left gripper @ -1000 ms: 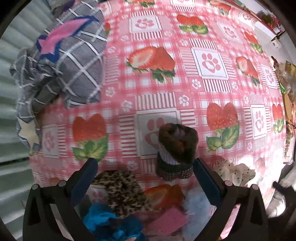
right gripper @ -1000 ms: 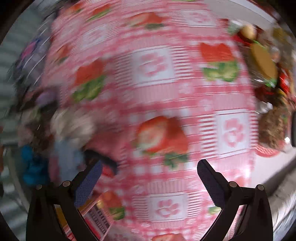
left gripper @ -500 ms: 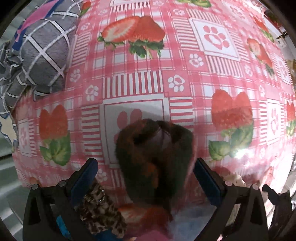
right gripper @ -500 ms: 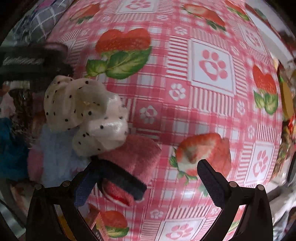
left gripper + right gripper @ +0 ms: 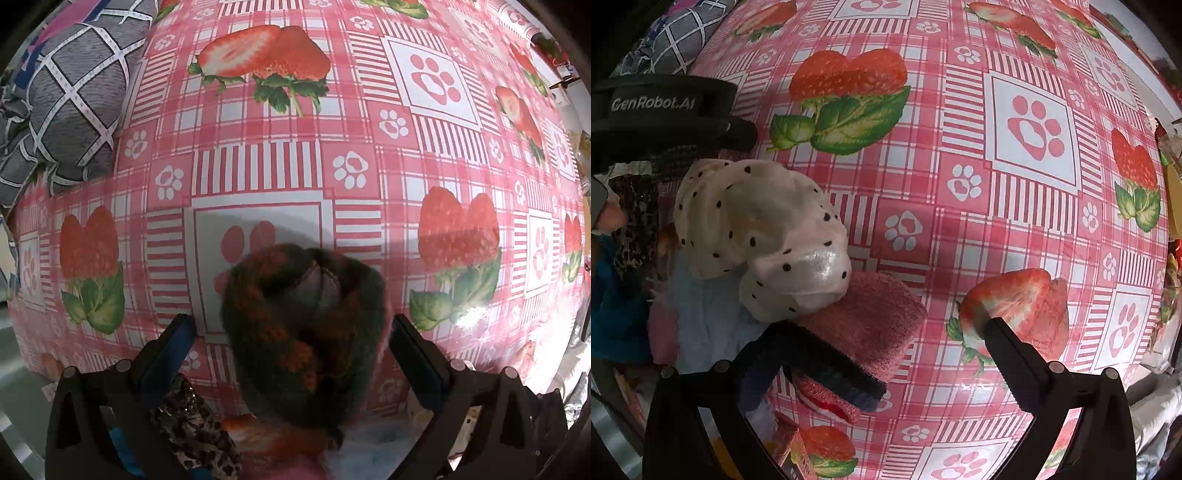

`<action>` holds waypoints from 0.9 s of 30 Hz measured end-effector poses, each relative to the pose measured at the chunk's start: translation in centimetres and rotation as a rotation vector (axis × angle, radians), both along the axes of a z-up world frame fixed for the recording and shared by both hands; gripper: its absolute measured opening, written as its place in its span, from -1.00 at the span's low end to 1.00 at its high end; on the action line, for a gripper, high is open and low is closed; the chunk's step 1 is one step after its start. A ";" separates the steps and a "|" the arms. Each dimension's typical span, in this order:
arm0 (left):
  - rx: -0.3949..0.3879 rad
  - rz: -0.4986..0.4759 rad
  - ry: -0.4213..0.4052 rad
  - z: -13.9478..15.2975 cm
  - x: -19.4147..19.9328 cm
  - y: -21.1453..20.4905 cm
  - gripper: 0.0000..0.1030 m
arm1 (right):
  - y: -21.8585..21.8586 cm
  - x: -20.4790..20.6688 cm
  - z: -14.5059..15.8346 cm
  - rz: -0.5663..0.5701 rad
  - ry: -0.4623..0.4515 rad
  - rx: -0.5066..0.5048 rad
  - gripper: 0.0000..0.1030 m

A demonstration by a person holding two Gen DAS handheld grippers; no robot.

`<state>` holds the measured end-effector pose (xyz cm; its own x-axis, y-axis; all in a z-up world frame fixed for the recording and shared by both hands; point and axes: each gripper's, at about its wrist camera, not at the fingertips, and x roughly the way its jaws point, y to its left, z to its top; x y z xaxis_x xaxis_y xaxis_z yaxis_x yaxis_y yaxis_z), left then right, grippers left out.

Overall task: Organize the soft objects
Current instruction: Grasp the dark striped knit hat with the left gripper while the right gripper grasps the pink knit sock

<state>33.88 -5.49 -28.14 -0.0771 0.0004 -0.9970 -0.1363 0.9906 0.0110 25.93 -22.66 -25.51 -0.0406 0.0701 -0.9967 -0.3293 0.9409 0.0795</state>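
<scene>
Your left tongs (image 5: 295,343): held low over the tabletop (image 5: 369,147), pointing across it, jaws spread wide. The dark green and orange knitted roll (image 5: 303,328) sits between the two fingers; the right finger looks close against it, the left stands apart from it. No grip is shown.

Your right tongs (image 5: 882,350): also low and level, jaws wide apart, holding nothing. The left finger lies over the dark-edged pink cloth (image 5: 871,325); the right finger hangs above bare cloth.

Tabletop: covered by a pink checked cloth printed with strawberries and paw marks.

Landmark: the knitted roll, standing near the tabletop's near edge.

- Grey checked bedding (image 5: 74,103): far beyond the roll, to its left, at the tabletop's edge.
- White polka-dot fabric piece (image 5: 761,232): right of the roll, resting partly on the pink cloth and on a pale blue fluffy item (image 5: 709,317).
- Leopard-print fabric (image 5: 195,435): just left of the roll, nearer you, under the left finger.
- Blue item (image 5: 613,314): beside the leopard print, mostly hidden.
- Cluttered packets (image 5: 1171,206): far right of the roll, at the tabletop's edge, unclear.
</scene>
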 end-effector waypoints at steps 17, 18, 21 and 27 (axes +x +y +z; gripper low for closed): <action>0.009 -0.080 -0.169 8.5 -3.2 -1.4 -0.21 | -4.4 0.2 5.0 -0.136 0.005 0.171 -0.46; 0.004 -0.074 -0.178 9.1 -3.7 -1.2 -0.21 | -4.8 0.0 5.5 -0.147 0.001 0.174 -0.46; 0.003 -0.070 -0.199 10.5 -5.0 -0.8 -0.21 | -5.3 -0.1 7.0 -0.160 -0.018 0.185 -0.46; 0.000 -0.057 -0.236 13.0 -7.9 -0.1 -0.21 | -5.4 -1.3 9.2 -0.145 -0.050 0.209 -0.46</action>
<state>25.95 -5.61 -15.17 0.1577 -0.0023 -0.9875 -0.0794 0.9967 -0.0150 24.61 -28.01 -16.33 0.0337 0.2766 -0.9604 -0.2003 0.9433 0.2647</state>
